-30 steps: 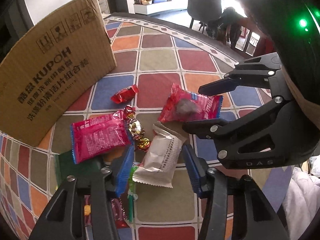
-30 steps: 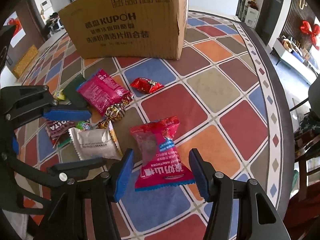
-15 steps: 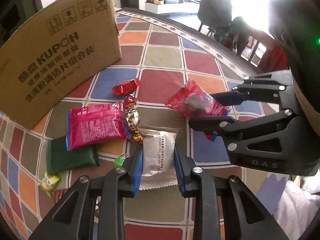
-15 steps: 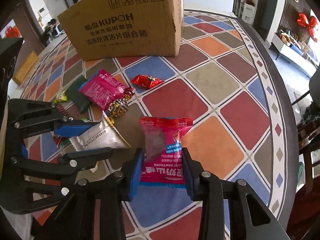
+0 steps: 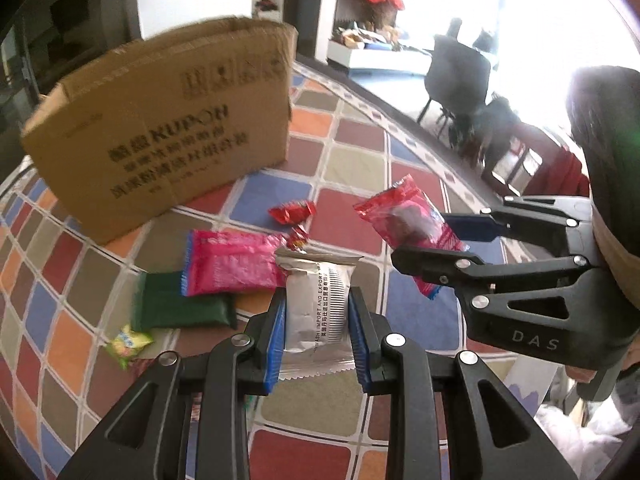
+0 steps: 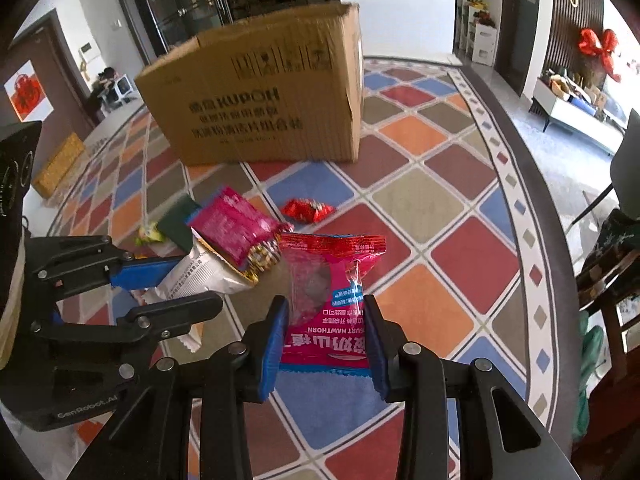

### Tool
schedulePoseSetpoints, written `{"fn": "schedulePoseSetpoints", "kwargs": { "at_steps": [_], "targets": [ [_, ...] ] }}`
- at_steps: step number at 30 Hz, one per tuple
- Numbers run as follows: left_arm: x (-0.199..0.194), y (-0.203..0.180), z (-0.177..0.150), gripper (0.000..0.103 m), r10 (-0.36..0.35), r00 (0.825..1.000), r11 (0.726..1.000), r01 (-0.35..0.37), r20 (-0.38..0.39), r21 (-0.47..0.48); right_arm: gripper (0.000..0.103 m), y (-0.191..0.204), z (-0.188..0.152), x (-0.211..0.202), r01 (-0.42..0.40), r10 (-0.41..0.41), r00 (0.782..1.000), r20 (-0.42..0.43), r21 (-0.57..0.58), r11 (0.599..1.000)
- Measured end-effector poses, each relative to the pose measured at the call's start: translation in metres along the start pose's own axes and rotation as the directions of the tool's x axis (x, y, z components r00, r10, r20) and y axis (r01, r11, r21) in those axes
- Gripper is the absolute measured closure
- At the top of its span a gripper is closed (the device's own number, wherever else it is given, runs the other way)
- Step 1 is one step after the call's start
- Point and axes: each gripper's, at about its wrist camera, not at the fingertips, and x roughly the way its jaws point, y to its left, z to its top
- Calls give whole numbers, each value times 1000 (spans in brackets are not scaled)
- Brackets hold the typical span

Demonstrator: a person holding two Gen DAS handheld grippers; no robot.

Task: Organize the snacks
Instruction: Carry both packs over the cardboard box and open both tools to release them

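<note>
Two snack packs are now up in the air. A second ago both lay flat on the bench with the jaws wide apart around them; half a second ago the jaws had closed in. Now the left gripper (image 5: 316, 336) has its jaws clamped on the silver snack packet (image 5: 316, 304), and the right gripper (image 6: 325, 340) has its jaws clamped on the red hawthorn snack pack (image 6: 328, 300). Both packs look lifted off the cloth and tipped toward the cardboard box (image 5: 160, 144). I think the pick-up is done, and the next job is to carry them over to the box, which stands open at the top.

In front of the box, other snacks wait: a pink packet (image 5: 232, 262), a dark green packet (image 5: 180, 306) just beside it, a small yellow-green candy (image 5: 128, 342) farther from the box, and a red wrapped candy (image 5: 292, 212) nearer the box.

The bench is round and covered with a cloth of colored squares (image 6: 472, 256). Behind the box there are dark doors, a chair (image 5: 456, 76), and a red bow (image 6: 596, 50) on a slatted wall.
</note>
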Motion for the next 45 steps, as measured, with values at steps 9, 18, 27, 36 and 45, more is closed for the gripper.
{"fn": "schedulePoseSetpoints", "kwargs": {
  "at_steps": [9, 18, 27, 36, 45],
  "targets": [
    [-39, 16, 17, 74, 58, 990, 997, -51, 126, -58, 65, 14, 19, -28, -27, 25, 994, 108, 18, 999],
    [-73, 40, 38, 74, 108, 970, 987, -78, 219, -139, 65, 30, 50, -46, -58, 55, 980, 194, 10, 998],
    [-99, 64, 57, 74, 152, 944, 977, -98, 294, -191, 65, 46, 86, -58, -84, 86, 962, 257, -19, 996],
    [-105, 88, 81, 74, 180, 932, 968, -111, 314, -224, 65, 52, 120, -62, -85, 90, 951, 295, -31, 996],
    [-95, 119, 116, 74, 208, 937, 959, -138, 281, -249, 65, 56, 164, -52, -74, 83, 953, 292, -44, 996]
  ]
}}
